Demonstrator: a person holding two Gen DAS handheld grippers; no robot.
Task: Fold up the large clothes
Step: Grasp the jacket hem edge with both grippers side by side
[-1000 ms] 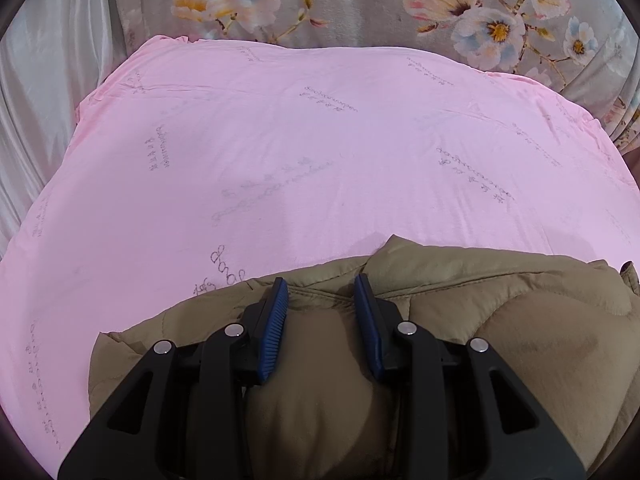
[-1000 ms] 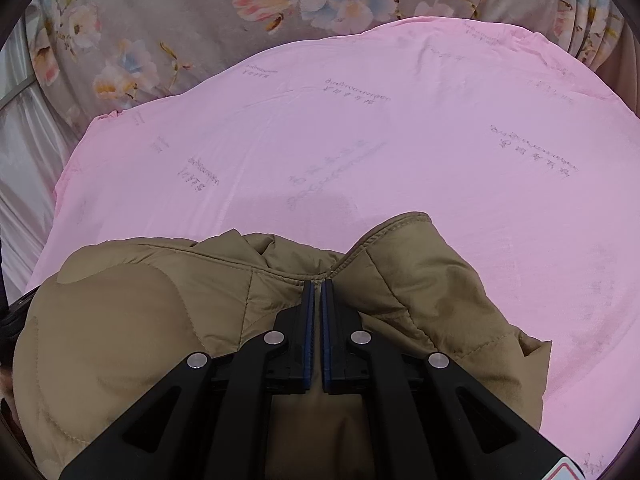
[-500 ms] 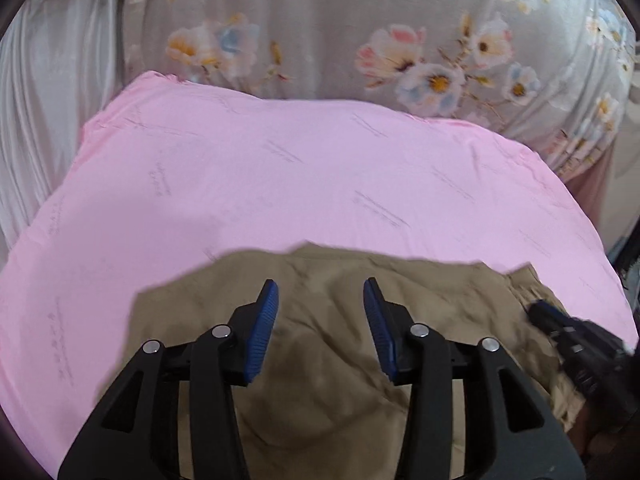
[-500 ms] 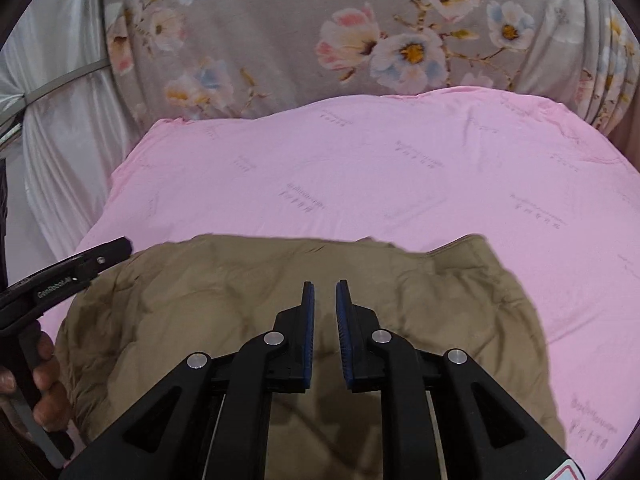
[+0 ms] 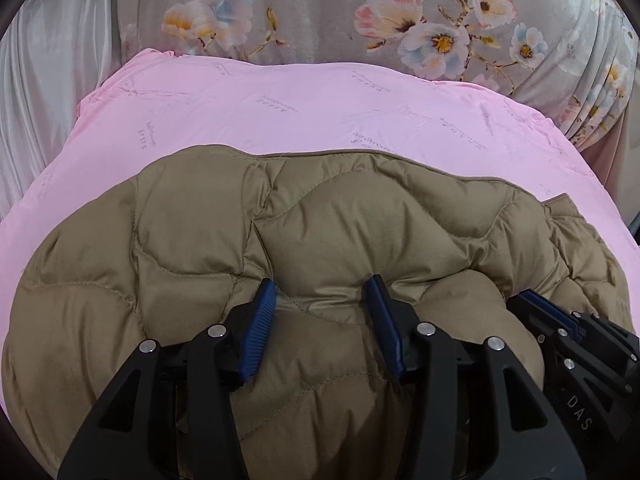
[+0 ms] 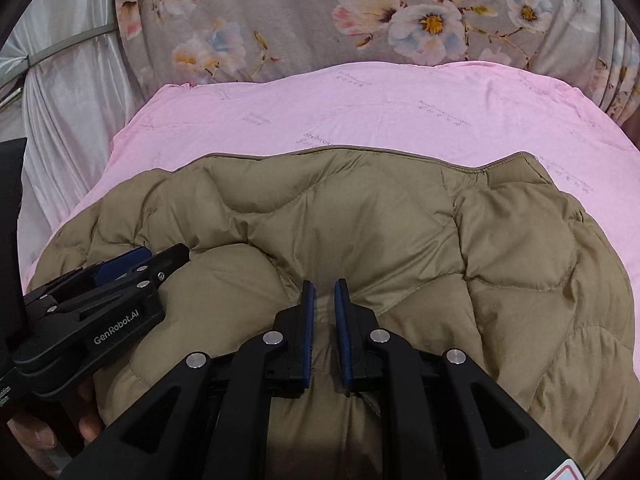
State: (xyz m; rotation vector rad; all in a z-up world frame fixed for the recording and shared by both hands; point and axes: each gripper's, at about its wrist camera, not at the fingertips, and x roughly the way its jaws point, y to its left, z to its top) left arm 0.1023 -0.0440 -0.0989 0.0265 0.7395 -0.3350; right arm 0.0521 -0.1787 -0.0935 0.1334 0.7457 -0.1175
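Both our grippers hovered over the padded jacket [image 5: 360,220].
Left gripper [image 5: 322,304] jaws were opening around a puffed fold; right gripper [image 6: 323,300] stood narrowly parted (flowered curtain [image 6: 300,20] behind pink sheet [image 6: 380,112]).

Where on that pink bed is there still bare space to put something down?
Free: the pink sheet strip between the khaki jacket and the floral curtain, plus margins left and right of the jacket. Crowded: the near side, under jacket and both grippers.

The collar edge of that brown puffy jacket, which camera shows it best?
The right wrist view: the jacket shows its collar edge clearly, with stitching, against the pink sheet. The left wrist view shows only a corner of it at far right.
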